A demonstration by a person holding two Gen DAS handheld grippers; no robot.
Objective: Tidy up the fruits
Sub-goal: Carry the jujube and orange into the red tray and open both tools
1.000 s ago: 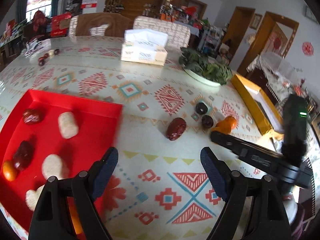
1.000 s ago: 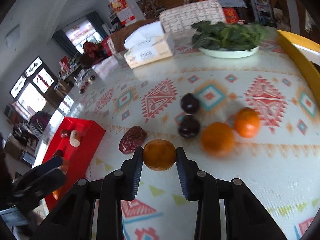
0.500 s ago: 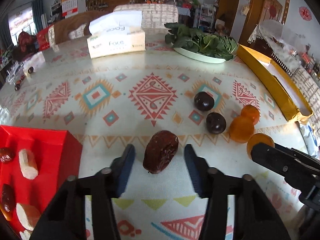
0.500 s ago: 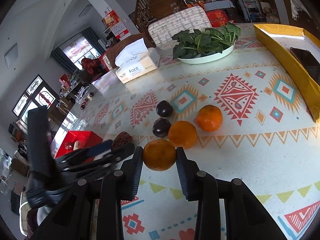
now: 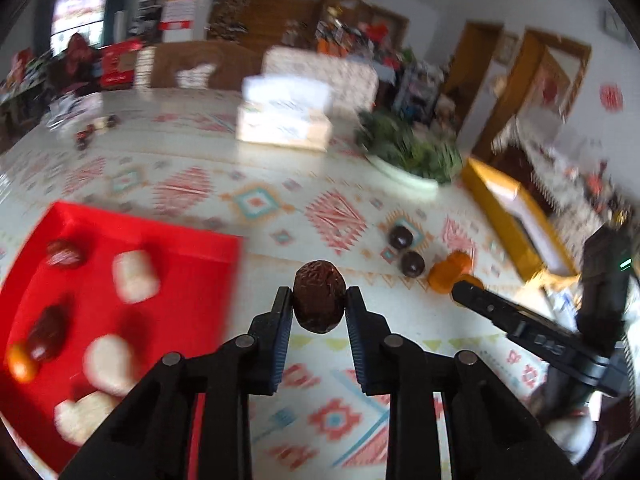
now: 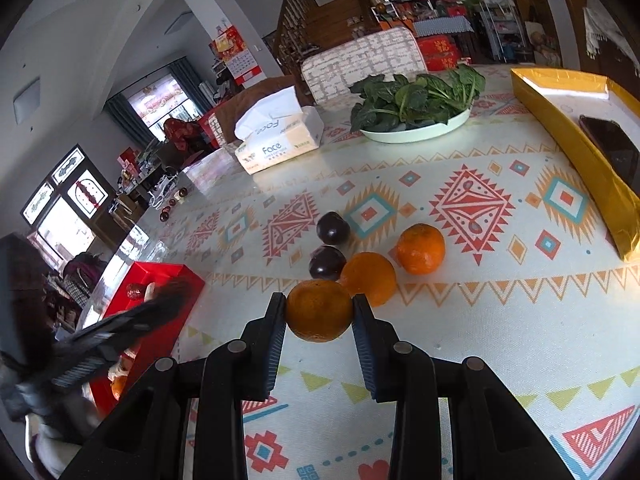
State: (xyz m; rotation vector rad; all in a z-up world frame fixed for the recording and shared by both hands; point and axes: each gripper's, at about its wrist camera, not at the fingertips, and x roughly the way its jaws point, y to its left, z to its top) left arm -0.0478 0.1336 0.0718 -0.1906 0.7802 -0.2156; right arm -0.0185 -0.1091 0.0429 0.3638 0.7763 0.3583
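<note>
My left gripper (image 5: 319, 308) is shut on a wrinkled dark red date (image 5: 319, 302) and holds it above the table, just right of the red tray (image 5: 192, 252). The tray holds dates, pale lumps and a small orange fruit. My right gripper (image 6: 319, 312) is shut on a tangerine (image 6: 319, 310) above the table. Two more tangerines (image 6: 370, 278) (image 6: 421, 249) and two dark plums (image 6: 327, 263) (image 6: 333, 227) lie just beyond it. The left gripper shows blurred at the left of the right wrist view (image 6: 120, 324), over the tray (image 6: 160, 276).
A tissue box (image 6: 280, 144) and a plate of leafy greens (image 6: 416, 120) stand at the back. A yellow box (image 6: 576, 144) with a phone lies at the right. Small fruits (image 6: 172, 204) sit far left on the patterned tablecloth.
My left gripper closed on the date, lifted it and swung left towards the red tray. My right gripper still holds the tangerine and has barely moved.
</note>
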